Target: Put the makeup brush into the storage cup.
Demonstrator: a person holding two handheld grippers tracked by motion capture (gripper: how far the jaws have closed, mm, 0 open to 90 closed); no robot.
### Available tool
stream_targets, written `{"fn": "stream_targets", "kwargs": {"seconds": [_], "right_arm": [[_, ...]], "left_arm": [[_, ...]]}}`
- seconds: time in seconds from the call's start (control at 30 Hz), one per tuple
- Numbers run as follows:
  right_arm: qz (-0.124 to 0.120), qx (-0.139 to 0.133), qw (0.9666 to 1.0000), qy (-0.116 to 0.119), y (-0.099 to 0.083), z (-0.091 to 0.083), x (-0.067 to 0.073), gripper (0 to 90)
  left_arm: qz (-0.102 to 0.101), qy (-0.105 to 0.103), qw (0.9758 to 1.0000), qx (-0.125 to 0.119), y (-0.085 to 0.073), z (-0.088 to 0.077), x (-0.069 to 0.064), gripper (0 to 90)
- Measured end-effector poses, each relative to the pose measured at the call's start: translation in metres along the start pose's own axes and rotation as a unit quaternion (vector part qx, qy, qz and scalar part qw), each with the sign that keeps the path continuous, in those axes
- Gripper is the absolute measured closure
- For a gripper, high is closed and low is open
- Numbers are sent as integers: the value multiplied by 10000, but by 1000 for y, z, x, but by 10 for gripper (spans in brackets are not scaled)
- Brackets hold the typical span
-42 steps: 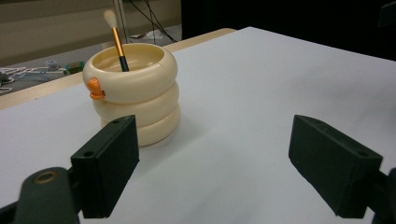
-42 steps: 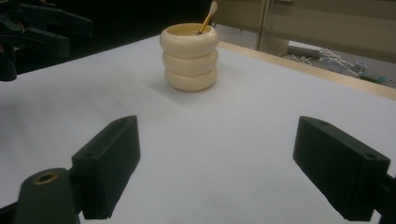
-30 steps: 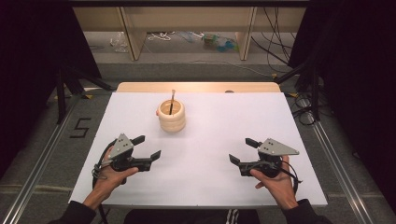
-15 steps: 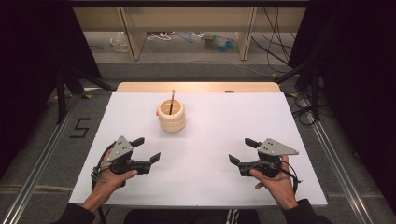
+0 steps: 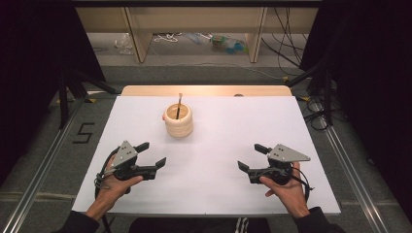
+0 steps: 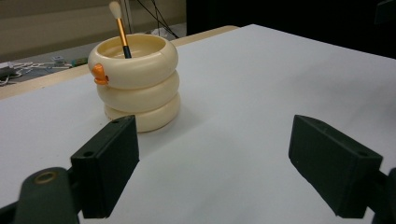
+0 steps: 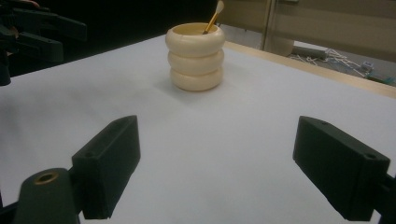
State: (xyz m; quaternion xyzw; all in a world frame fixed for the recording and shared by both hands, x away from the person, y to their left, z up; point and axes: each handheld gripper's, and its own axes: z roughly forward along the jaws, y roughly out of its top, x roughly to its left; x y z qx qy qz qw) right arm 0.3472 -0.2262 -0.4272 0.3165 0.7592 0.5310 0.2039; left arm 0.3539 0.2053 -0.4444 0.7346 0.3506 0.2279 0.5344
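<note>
A: Status, L gripper (image 5: pixel 151 154)?

B: Held in the person's left hand (image 5: pixel 111 187), low over the near-left part of the white table (image 5: pixel 233 141). Jaws spread wide, nothing btwn them. Pointed fwd and toward table centre.

A: R gripper (image 5: pixel 248 158)?

B: Same condition. Held in the right hand (image 5: pixel 289 190) at near-right, jaws wide apart, nothing gripped. Pointed toward table centre, slightly fwd.

A: Item under inspection?

B: Cream holder (image 5: pixel 178 120), three stacked ring-shaped bulges, upright on the table, far side, a bit left of centre. Small orange knob (image 6: pixel 99 73) on the top ring, seen in the left gripper view. One brush (image 5: pixel 179 104) stands inside, leaning on the rim; orange ferrule, pale tip up, dark handle down in the cup.

A: Position re: tools?

B: Holder sits beyond both grippers, not touching either. Nearer to L gripper: in the left gripper view it stands just past the left jaw, off to that side, not btwn the jaws. In the right gripper view the holder (image 7: pixel 195 56) is farther off, roughly centred above the gap, well apart from the jaws. L gripper also visible at that view's upper left corner.

A: Anything else on the surface?

B: Can't make out any other item. Wood edge strip (image 5: pixel 204 90) along the far side of the table.
</note>
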Motion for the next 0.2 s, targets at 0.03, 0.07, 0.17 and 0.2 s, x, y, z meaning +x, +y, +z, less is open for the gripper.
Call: {"fn": "stream_targets", "kwargs": {"seconds": [0.03,0.07,0.17,0.2], "right_arm": [[4,1,10000,1,0,0,0,159],[0,-14,10000,1,0,0,0,158],[1,-13,10000,2,0,0,0,158],[1,-12,10000,1,0,0,0,158]], "left_arm": [[45,4,10000,5,0,0,1,157],[43,2,10000,4,0,0,1,157],[60,-17,10000,2,0,0,1,157],[57,-19,10000,7,0,0,0,157]]}}
